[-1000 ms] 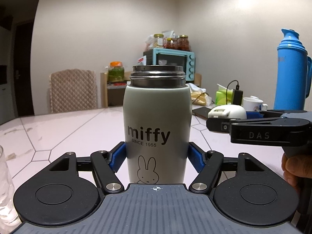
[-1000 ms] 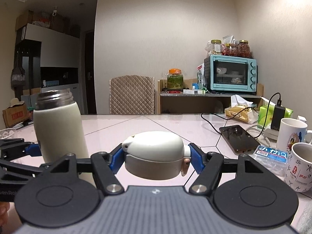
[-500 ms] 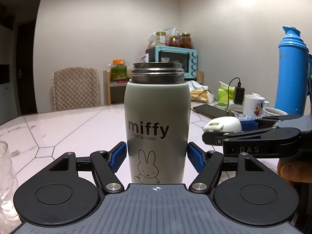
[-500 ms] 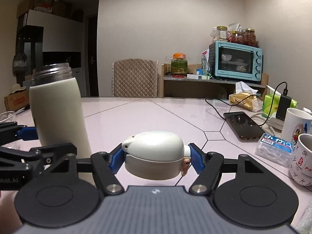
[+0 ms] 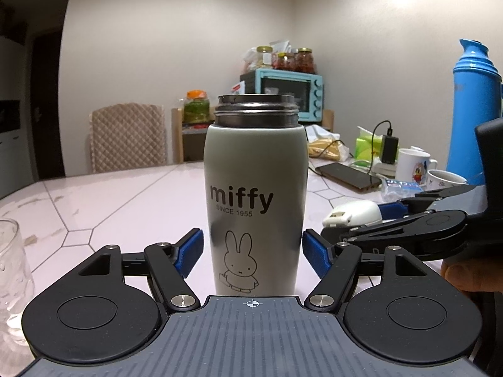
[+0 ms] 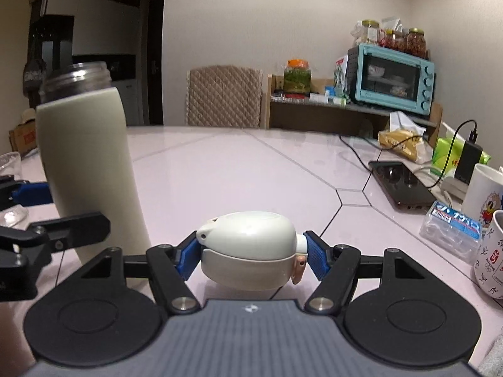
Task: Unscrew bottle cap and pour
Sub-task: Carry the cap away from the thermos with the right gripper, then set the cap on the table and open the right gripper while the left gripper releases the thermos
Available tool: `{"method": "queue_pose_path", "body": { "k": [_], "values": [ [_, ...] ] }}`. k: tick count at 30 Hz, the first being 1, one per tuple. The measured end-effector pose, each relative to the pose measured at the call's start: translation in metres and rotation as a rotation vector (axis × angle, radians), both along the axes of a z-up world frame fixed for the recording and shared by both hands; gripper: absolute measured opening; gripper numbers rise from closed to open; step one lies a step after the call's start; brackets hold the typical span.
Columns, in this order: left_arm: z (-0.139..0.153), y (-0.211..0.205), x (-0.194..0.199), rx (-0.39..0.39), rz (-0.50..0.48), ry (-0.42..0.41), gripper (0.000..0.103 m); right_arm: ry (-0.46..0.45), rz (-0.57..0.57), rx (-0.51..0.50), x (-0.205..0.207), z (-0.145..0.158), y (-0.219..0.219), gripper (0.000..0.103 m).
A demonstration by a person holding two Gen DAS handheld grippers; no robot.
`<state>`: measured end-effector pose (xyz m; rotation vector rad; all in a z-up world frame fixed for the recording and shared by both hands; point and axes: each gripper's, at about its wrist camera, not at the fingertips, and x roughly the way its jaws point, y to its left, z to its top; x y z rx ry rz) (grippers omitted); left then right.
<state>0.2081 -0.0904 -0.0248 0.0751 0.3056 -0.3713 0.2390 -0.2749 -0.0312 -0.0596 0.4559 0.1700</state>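
While the right gripper (image 6: 251,253) pinches the white cap (image 6: 248,245) between its blue pads, that cap sits low over the pale tabletop (image 6: 251,169), apparently about to be set down out of the way. Whether it already touches the surface cannot be told. To its left the left gripper (image 5: 253,253) brackets the cream Miffy bottle (image 5: 254,201) near its base, blue pads just beside each wall; whether they press it or stand slightly clear is not certain. The bottle stands upright on the table, its steel threaded neck bare and open, so unscrewing looks finished and pouring remains. A clear glass (image 5: 12,270) waits at the far left edge, likely the target. Further right lie a phone (image 6: 399,182), mugs and a charger cable.
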Motion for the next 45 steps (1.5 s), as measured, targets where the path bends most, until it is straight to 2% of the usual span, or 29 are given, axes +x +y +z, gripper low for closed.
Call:
{"method": "queue_pose_path", "body": {
  "k": [12,28,31,33,45],
  "values": [
    [-0.001,-0.001,0.0,0.003,0.0,0.003,0.076,0.072,-0.003,0.008,0.01,-0.006,-0.006,0.071],
    [0.0,-0.002,-0.002,0.009,0.001,0.009,0.08,0.108,0.008,0.002,0.01,-0.012,-0.008,0.072],
    [0.0,-0.001,-0.003,0.01,0.005,0.009,0.08,0.104,0.009,0.005,0.009,-0.012,-0.009,0.074],
    [0.0,-0.001,-0.004,0.011,0.007,0.009,0.081,0.098,0.01,0.008,0.008,-0.012,-0.009,0.082],
    [-0.001,-0.001,-0.008,0.019,0.026,0.01,0.087,0.061,0.006,0.037,0.001,-0.01,-0.016,0.091]
  ]
}}
